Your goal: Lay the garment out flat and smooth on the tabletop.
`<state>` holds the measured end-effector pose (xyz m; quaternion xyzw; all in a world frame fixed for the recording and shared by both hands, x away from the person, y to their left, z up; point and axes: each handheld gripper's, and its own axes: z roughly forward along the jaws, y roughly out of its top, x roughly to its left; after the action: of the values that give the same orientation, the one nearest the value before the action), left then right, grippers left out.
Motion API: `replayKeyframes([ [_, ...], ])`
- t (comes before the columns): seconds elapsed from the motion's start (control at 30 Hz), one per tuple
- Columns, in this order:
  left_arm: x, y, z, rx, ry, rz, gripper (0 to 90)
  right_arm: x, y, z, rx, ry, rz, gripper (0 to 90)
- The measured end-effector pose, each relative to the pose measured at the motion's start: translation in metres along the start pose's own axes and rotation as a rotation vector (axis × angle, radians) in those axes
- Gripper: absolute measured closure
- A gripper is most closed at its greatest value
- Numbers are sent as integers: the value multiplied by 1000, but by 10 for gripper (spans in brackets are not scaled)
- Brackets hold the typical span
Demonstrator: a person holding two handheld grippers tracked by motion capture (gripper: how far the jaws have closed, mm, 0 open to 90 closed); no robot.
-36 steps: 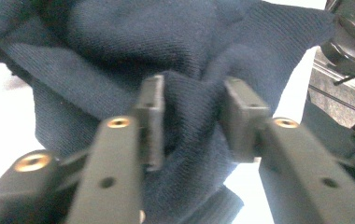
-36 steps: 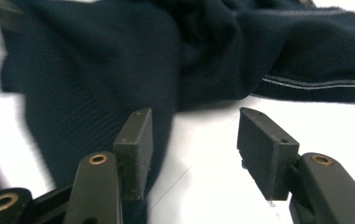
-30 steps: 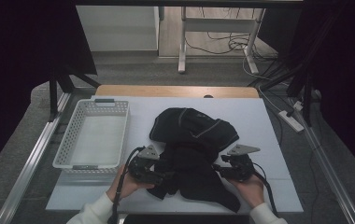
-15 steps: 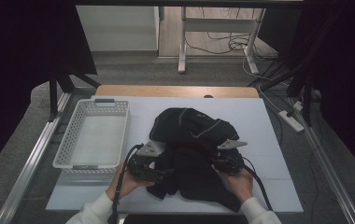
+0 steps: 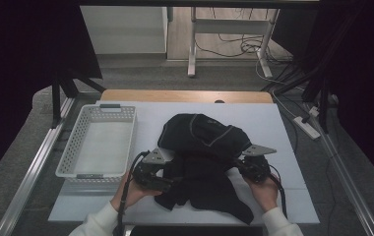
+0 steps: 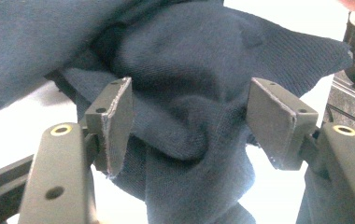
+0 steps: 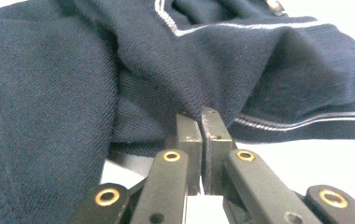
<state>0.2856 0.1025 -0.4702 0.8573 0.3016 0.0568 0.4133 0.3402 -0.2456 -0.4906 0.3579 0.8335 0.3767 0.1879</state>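
A dark navy garment (image 5: 204,142) with thin white trim lies bunched on the white table (image 5: 283,123). My left gripper (image 5: 171,178) sits at the garment's near left edge. In the left gripper view its jaws have been opening and now stand open (image 6: 196,121), with a loose fold of the garment (image 6: 189,130) between the pads. My right gripper (image 5: 237,165) is at the garment's right edge. In the right gripper view its jaws (image 7: 201,119) are shut, tips pinched on a fold of the garment (image 7: 49,93) where creases converge.
A white perforated basket (image 5: 72,147) stands at the left of the table, close to my left hand. A wooden strip (image 5: 185,96) runs along the table's far edge. Metal rails (image 5: 32,167) flank the table, and cables lie on the floor beyond.
My right gripper has moved in against the garment's right edge, first leftward and then back a little. My left hand has stayed put.
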Motion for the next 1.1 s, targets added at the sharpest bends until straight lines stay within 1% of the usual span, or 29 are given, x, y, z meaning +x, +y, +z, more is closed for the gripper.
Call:
replayKeyframes([
  [0.1, 0, 0, 0, -1, 3, 1, 336, -5, 1, -9, -15, -25, -2, 883],
  [0.2, 1, 0, -1, -1, 4, 1, 336, -11, 3, -19, -37, -48, 12, 884],
  [0.33, 1, 0, -2, -4, 7, 0, 336, -24, 8, -39, -88, -87, 33, 883],
  [0.43, 1, 1, -2, -5, 10, 0, 336, -31, 7, -47, -103, -105, 46, 883],
  [0.5, 1, 1, -2, -7, 13, 0, 335, -34, 4, -47, -96, -103, 54, 881],
  [0.57, 2, 1, -3, -10, 18, -4, 331, -34, -1, -42, -68, -88, 65, 866],
  [0.6, 2, 1, -3, -12, 24, -7, 328, -34, -3, -39, -55, -86, 64, 828],
  [0.63, 3, 1, -3, -12, 28, -7, 324, -32, -4, -37, -46, -85, 63, 744],
  [0.67, 4, 1, -4, -18, 33, -14, 320, -31, -4, -37, -47, -97, 63, 663],
  [0.7, 5, 2, -5, -20, 38, -17, 317, -29, -4, -39, -60, -106, 64, 626],
  [0.8, 8, 3, -6, -29, 50, -29, 313, -22, 0, -53, -112, -75, 82, 528],
  [0.87, 9, 5, -7, -37, 56, -35, 311, -15, 1, -59, -122, -47, 70, 502],
  [0.9, 9, 6, -7, -38, 59, -35, 309, -9, 1, -61, -116, -29, 56, 487],
  [1.03, 11, 8, -9, -48, 70, -42, 306, 13, -6, -64, -84, 21, 7, 475],
  [1.1, 12, 8, -9, -51, 71, -44, 306, 26, -11, -64, -61, 59, -28, 466],
])
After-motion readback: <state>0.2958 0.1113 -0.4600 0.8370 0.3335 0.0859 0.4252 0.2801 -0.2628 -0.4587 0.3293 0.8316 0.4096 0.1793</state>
